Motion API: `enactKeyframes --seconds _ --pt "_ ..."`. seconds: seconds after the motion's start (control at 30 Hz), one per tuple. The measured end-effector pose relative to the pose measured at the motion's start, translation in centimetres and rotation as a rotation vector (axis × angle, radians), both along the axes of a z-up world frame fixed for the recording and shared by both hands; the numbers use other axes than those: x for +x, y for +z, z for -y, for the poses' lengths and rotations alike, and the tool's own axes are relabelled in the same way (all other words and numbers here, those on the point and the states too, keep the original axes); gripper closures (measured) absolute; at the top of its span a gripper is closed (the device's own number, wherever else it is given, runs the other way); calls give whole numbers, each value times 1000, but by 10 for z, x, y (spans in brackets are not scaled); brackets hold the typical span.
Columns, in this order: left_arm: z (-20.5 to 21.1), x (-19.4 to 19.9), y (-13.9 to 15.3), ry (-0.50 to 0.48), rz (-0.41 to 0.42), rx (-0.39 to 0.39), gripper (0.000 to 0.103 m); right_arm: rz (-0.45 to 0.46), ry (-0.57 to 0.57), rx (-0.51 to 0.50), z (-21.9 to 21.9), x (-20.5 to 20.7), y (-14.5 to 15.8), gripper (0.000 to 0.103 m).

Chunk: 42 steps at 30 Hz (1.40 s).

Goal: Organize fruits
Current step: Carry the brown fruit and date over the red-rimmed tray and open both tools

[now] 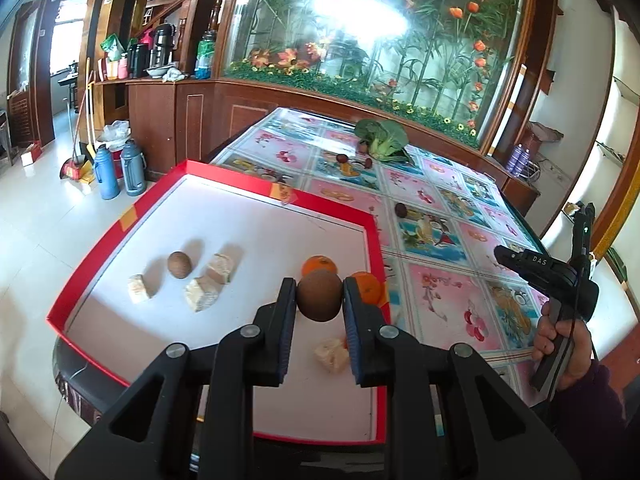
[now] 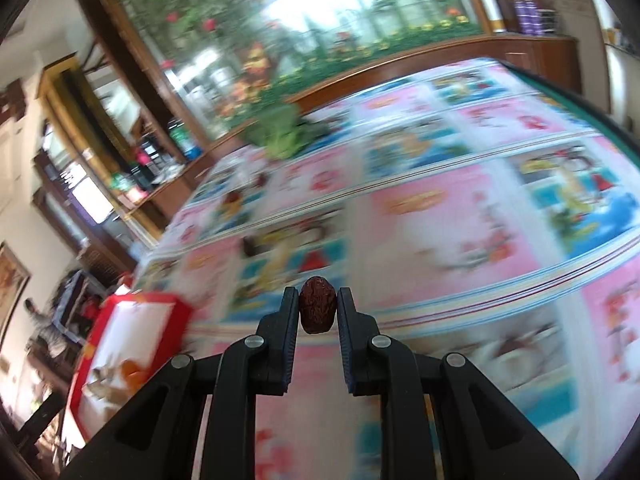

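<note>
The left tool (image 1: 319, 295) is clamped on a brown, rough-skinned round fruit, a kiwi (image 1: 319, 295) by the look of it, and hangs over the near right part of the red-rimmed tray (image 1: 256, 184). Over on the other side, the right tool (image 2: 318, 310) pinches a small, wrinkled, dark red jujube (image 2: 317, 309), held up above the flower-patterned table (image 2: 460, 240); that view is smeared with motion blur, so little else reads cleanly there. Out from the left tool, the tray's white floor already carries a second kiwi (image 1: 179, 265) toward the left, two oranges (image 1: 319, 265) just behind the held fruit, and four pale, cut chunks (image 1: 219, 268) that I can't identify. So the sorting looks well under way, I'd say somewhere past the middle: two fruits are in the air and not yet set down. Left on the table are another dark jujube (image 1: 400, 209) just past the tray's far right corner, a few more small dark ones (image 1: 342, 157) farther back, and a leafy green vegetable (image 1: 384, 138) beside them.
</note>
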<state>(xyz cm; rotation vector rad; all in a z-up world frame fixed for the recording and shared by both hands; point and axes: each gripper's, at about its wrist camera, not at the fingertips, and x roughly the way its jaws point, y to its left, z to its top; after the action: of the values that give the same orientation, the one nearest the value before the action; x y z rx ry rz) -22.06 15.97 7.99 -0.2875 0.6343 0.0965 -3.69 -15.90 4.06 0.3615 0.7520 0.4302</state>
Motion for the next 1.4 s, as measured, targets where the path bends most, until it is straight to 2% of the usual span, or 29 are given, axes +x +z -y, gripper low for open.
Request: enactKeyframes --seconds 0.33,0.57,0.77,1.1,1.4 --pt "-24 -9 -2 52 -15 0 78 13 285 53 -98 -45 16 86" --pt "-49 -15 -4 114 -14 -10 78 24 428 65 -146 -68 25 86" --pt "-59 -15 -12 134 -32 -12 78 74 492 10 -174 -88 20 86" --pt "-67 -9 -27 149 -75 -20 78 28 525 -1 -187 -92 2 86" --pt "-85 -2 -32 210 -98 -4 78 42 543 -18 -192 -97 0 86"
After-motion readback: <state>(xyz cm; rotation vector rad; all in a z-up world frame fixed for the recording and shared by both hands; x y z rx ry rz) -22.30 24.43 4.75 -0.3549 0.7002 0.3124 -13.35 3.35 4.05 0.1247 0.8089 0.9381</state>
